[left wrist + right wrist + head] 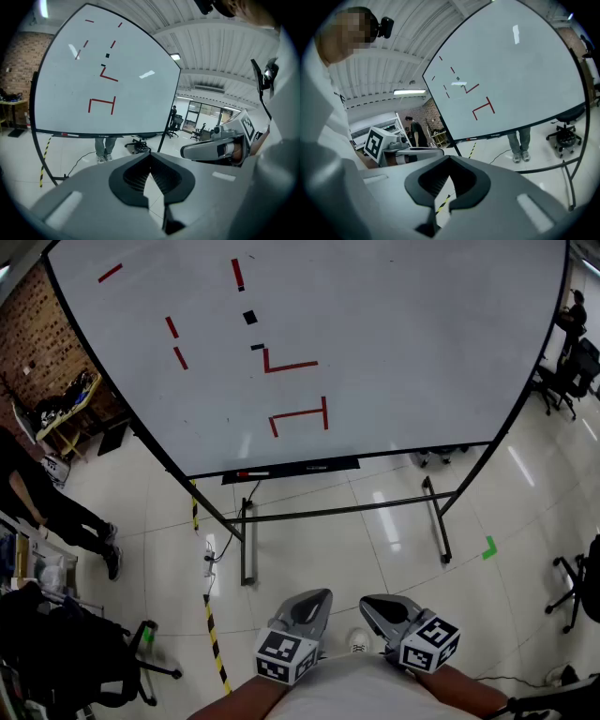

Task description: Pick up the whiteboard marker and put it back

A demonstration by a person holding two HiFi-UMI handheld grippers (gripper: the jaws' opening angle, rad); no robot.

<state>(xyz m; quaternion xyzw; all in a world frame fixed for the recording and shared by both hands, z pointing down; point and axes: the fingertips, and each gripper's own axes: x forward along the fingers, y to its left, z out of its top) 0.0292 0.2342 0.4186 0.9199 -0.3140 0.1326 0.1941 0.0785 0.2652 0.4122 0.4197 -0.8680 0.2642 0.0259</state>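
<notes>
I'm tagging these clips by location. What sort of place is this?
Probably an office-style lab or workshop: a large whiteboard stands on a frame over a glossy tiled floor, office chairs sit at the right, and a cluttered workbench stands by a brick wall.

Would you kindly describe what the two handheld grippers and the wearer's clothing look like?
Both the left gripper and the right gripper have smooth light-grey moulded shells, with black ribbed pads lining the jaws. Each carries a white cube printed with black square markers. The person wears a white top.
</notes>
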